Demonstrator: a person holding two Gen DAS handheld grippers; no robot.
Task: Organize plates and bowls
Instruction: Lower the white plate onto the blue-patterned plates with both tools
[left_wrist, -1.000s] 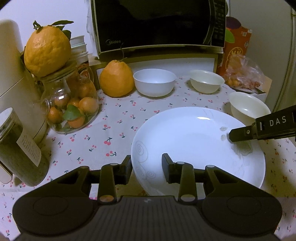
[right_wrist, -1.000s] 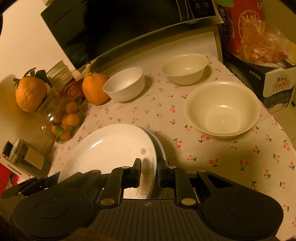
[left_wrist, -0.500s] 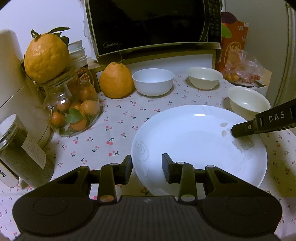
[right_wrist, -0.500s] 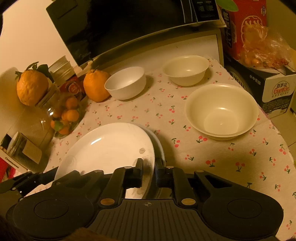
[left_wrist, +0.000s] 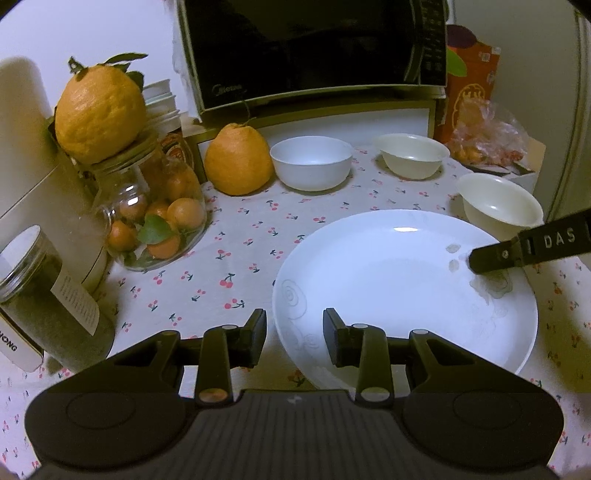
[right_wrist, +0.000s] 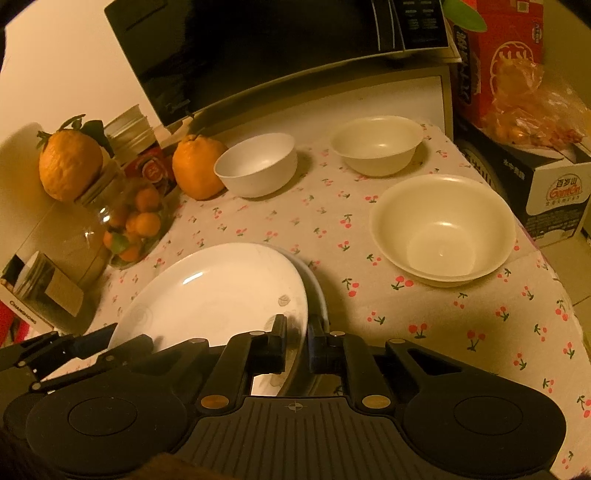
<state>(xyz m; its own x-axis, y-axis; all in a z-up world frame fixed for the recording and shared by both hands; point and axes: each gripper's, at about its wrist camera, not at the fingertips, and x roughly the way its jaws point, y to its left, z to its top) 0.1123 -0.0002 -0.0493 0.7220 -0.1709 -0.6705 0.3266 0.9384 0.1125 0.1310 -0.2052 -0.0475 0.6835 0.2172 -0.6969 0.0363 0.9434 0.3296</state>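
Note:
A large white plate (left_wrist: 399, 280) lies on the cherry-print tablecloth; in the right wrist view the plate (right_wrist: 221, 291) sits on a second plate (right_wrist: 317, 291) beneath it. My right gripper (right_wrist: 297, 339) is shut on the top plate's right rim and also shows in the left wrist view (left_wrist: 476, 262). My left gripper (left_wrist: 294, 332) is open, its jaws either side of the plate's near left rim, and shows in the right wrist view (right_wrist: 107, 334). A white bowl (left_wrist: 312, 162), a cream bowl (left_wrist: 412, 155) and a larger cream bowl (right_wrist: 443, 229) stand behind.
A microwave (left_wrist: 314, 55) stands at the back with a large orange fruit (left_wrist: 238, 164) before it. A glass jar of small oranges (left_wrist: 155, 214) topped by a big fruit and a dark jar (left_wrist: 48, 299) stand left. A red box (right_wrist: 498, 55) and a carton (right_wrist: 554, 184) are right.
Both views have drifted slightly, with the plate shifting a little away in the left wrist view. The right gripper keeps its hold on the plate's rim. The left gripper stays open.

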